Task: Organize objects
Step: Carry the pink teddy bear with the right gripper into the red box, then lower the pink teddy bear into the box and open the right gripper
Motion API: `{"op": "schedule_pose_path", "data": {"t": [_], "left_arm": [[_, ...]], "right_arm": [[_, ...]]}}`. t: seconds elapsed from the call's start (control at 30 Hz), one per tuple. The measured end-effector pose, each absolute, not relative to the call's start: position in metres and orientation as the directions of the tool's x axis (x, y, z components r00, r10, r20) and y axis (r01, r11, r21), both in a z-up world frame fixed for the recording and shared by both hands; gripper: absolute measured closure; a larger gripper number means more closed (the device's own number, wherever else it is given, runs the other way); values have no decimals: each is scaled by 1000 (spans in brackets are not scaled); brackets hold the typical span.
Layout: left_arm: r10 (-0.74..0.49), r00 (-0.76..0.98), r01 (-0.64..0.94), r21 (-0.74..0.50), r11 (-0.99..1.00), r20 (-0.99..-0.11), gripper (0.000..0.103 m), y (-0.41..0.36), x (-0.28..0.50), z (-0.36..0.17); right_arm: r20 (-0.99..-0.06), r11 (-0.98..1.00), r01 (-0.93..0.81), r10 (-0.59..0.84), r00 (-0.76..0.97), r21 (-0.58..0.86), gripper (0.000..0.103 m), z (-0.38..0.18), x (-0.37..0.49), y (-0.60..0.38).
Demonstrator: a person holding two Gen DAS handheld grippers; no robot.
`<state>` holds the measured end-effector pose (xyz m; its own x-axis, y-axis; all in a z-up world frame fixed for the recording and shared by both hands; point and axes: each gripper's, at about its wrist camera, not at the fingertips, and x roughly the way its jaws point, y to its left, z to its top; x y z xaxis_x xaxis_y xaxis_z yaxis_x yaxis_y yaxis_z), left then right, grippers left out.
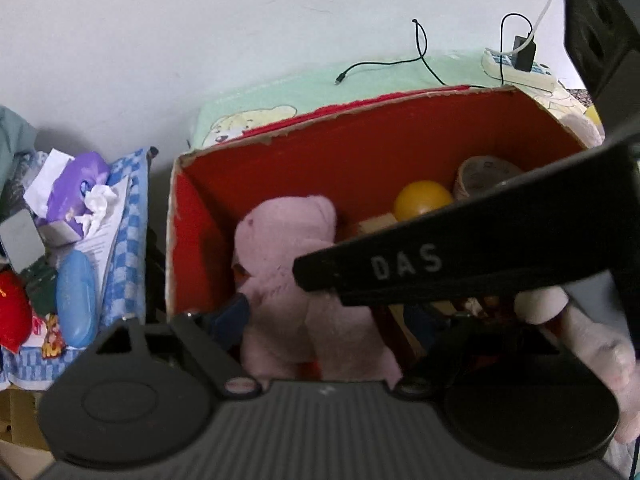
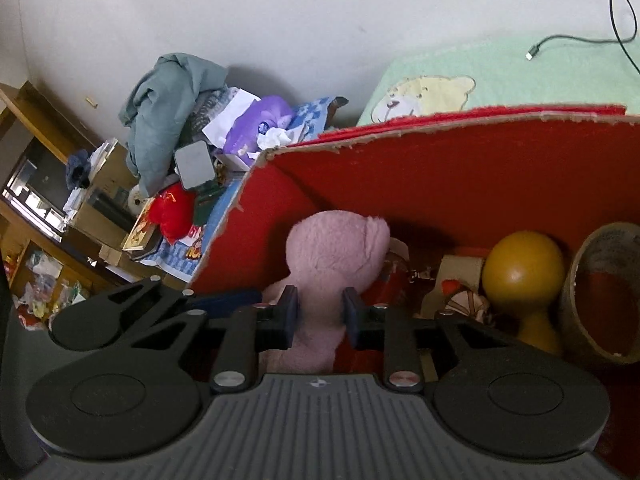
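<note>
The right gripper has its 2 blue pads pressed against the body of the pink plush toy, which sits inside the red box. Just right of those fingers lie a yellow ball-headed piece and a tape roll. The left gripper hangs over the same box; whether its fingers are apart cannot be told. Beyond the box's far wall lies a green towel.

Pretty soft, even indoor light in both views, no harsh glare. Beyond the fingers, the red felt-lined cardboard box goes dark down in its corners. Heavy fisheye bend toward the edges, black vignette corners, and everything's a bit mushy, the fuzzy pink plush toy especially.
</note>
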<state>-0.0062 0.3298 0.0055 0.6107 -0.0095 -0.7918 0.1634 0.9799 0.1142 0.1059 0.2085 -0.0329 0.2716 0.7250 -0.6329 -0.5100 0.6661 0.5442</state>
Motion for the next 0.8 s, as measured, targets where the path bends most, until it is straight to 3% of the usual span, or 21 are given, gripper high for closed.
{"op": "schedule_pose_path", "data": {"t": [0.8], "left_arm": [[39,590,162,165,973,-807,22,322,3,0]], "right_arm": [[-585,622,-487,772,249,613,68,-35,110,197]]}}
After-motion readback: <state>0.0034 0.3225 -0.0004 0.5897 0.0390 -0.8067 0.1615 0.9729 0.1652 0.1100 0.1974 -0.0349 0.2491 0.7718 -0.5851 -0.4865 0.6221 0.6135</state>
